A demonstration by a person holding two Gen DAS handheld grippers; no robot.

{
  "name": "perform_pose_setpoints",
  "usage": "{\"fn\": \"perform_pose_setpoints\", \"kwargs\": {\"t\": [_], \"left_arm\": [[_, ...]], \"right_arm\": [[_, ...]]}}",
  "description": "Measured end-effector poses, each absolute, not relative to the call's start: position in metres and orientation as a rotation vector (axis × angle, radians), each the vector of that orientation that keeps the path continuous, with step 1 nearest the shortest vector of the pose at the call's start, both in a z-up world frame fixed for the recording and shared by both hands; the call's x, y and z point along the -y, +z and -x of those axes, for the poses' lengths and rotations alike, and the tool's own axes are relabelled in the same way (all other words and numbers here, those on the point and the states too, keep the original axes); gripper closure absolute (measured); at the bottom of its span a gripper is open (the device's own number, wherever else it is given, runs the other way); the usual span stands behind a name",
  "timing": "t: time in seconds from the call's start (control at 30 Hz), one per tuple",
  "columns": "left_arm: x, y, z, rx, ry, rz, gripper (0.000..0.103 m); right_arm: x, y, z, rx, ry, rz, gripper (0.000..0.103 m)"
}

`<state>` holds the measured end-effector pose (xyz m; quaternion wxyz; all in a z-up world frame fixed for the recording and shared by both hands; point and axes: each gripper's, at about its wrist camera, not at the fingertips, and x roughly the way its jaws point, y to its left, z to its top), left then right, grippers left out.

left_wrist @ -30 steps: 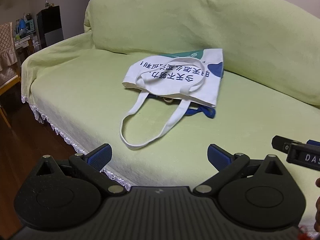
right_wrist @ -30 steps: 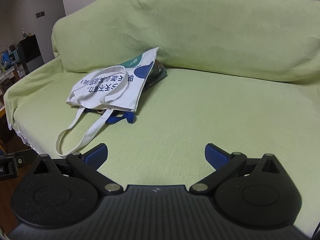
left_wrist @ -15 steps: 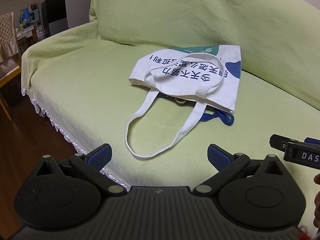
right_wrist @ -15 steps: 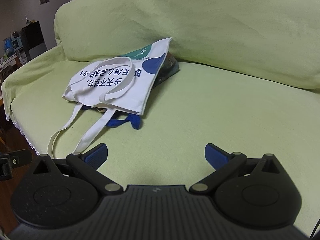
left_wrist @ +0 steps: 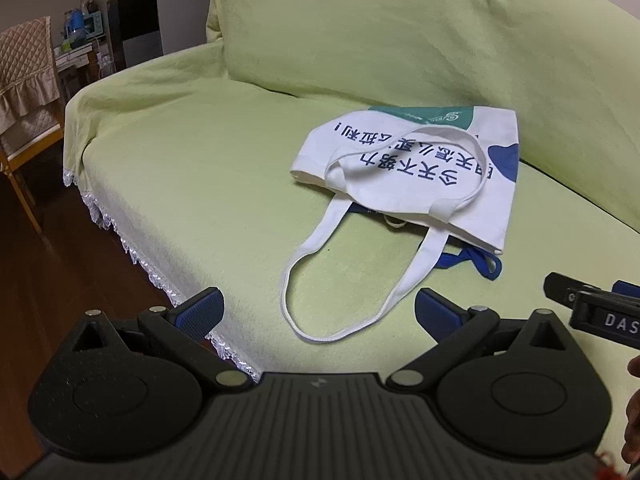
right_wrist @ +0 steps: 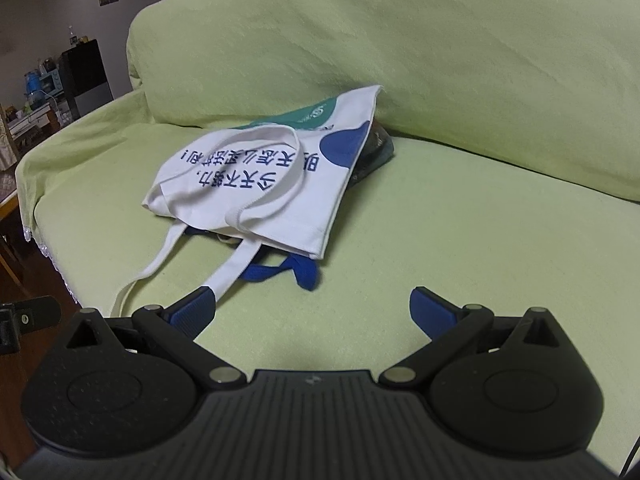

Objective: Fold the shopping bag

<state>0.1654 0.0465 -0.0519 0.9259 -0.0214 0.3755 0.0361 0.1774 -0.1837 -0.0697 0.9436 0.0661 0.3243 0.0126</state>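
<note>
a white canvas shopping bag with blue lettering (left_wrist: 416, 178) lies unfolded on the green-covered sofa (left_wrist: 200, 152) — left gripper (left_wrist: 316, 312) and right gripper (right_wrist: 312, 312) both spread wide, empty, folding seemingly not yet begun.

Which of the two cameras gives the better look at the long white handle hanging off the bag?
The left wrist view: the whole white handle loop lies in sight on the sofa. In the right wrist view, the right gripper hides the loop's lower end.

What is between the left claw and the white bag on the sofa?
In the left wrist view, only the bag's long white handle loop on the green sofa cover lies between the open left claw and the white bag.
</note>
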Motion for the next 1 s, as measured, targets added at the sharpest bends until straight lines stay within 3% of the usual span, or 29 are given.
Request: {"fn": "perform_pose_setpoints", "kwargs": {"t": [0.3, 0.47, 0.5, 0.67, 0.87, 1.0], "left_arm": [[-0.048, -0.077, -0.179, -0.798, 0.052, 0.062, 0.001], [-0.051, -0.094, -0.197, -0.816, 0.036, 0.057, 0.001], [-0.052, -0.097, -0.202, -0.816, 0.038, 0.051, 0.001], [-0.062, -0.111, -0.229, -0.816, 0.041, 0.051, 0.001], [-0.086, -0.126, -0.270, -0.815, 0.066, 0.090, 0.001], [-0.117, -0.131, -0.306, -0.793, 0.102, 0.159, 0.001]], "right_arm": [[0.193, -0.080, -0.165, -0.463, -0.024, -0.144, 0.001], [0.193, -0.099, -0.189, -0.557, 0.035, -0.114, 0.002], [0.193, -0.104, -0.197, -0.579, 0.053, -0.127, 0.003], [0.186, -0.127, -0.235, -0.649, 0.098, -0.152, 0.031], [0.199, -0.147, -0.282, -0.648, 0.072, -0.313, 0.032], [0.216, -0.161, -0.305, -0.637, 0.054, -0.499, 0.038]]}}
